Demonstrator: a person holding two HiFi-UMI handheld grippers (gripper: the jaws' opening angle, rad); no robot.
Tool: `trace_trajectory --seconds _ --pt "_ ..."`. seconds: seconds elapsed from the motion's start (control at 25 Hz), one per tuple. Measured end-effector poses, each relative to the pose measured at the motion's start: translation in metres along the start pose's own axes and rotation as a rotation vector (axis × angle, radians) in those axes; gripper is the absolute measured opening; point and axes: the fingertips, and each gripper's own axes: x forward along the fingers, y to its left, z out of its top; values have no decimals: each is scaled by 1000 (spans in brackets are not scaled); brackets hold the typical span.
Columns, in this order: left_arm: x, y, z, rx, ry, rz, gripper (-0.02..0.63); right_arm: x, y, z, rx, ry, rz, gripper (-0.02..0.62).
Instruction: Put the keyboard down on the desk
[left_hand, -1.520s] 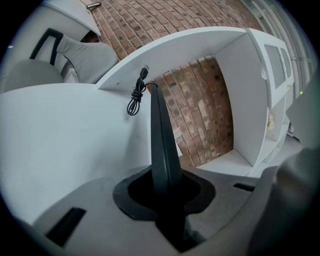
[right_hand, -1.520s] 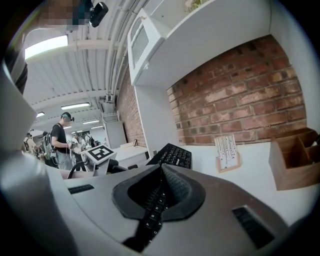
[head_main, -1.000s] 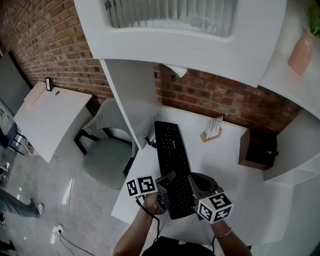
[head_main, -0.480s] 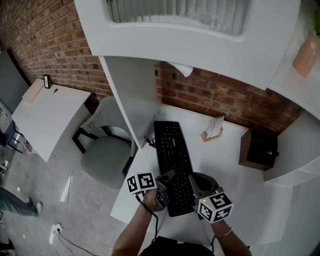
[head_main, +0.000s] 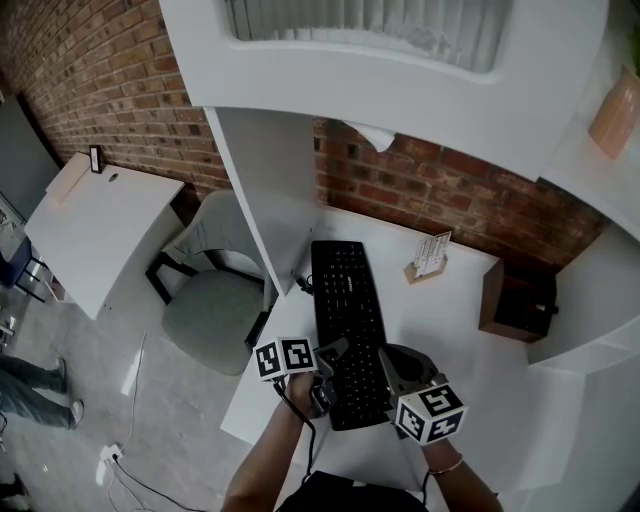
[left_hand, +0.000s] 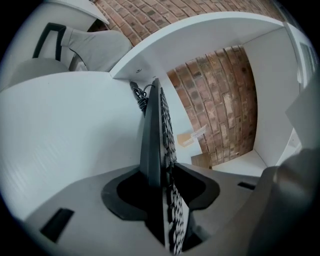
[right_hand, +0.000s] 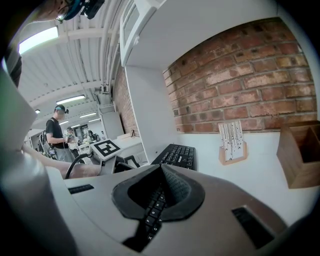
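The black keyboard (head_main: 345, 320) lies lengthways on the white desk (head_main: 455, 335), running away from me. My left gripper (head_main: 328, 362) is turned on its side at the keyboard's near left edge. In the left gripper view the keyboard (left_hand: 150, 130) stands edge-on between the opening jaws of that gripper (left_hand: 159, 172), with dark gaps beside it. My right gripper (head_main: 388, 368) sits over the near right corner. Its tips (right_hand: 161, 170) meet with nothing between them, and the keyboard (right_hand: 177, 155) stretches ahead below them.
A card holder (head_main: 428, 258) stands right of the keyboard's far end and an open wooden box (head_main: 515, 300) sits farther right by the brick wall. A white partition (head_main: 270, 200) borders the desk's left side, with the keyboard cable (head_main: 300, 285) beside it. A grey chair (head_main: 215, 300) is beyond it.
The left gripper's marker cube has shifted slightly forward along the keyboard's left edge. The keyboard and the right gripper stay in much the same place.
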Motion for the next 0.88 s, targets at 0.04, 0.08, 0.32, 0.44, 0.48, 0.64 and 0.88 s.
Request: trace_trajectory --seconds 0.04,0.08,0.32,0.44,0.48,0.64,0.88 --pt "-1 1 0 16 1 17 158 0 0 0 0 -1 0 6" --pt "-3 2 1 33 -1 33 166 0 0 0 0 -1 1 6" --pt "-17 6 8 69 -28 73 181 1 4 1 -4 -4 9 6" --pt "-27 8 12 83 -42 86 181 2 8 1 -6 -4 17 6" --pt "-30 8 13 91 -50 92 181 2 9 0 -8 -4 20 6" --pt "-42 9 17 119 -75 114 181 3 16 0 -13 -5 32 6" --pt "-65 6 13 180 -106 145 181 -3 26 -1 -23 -11 39 6"
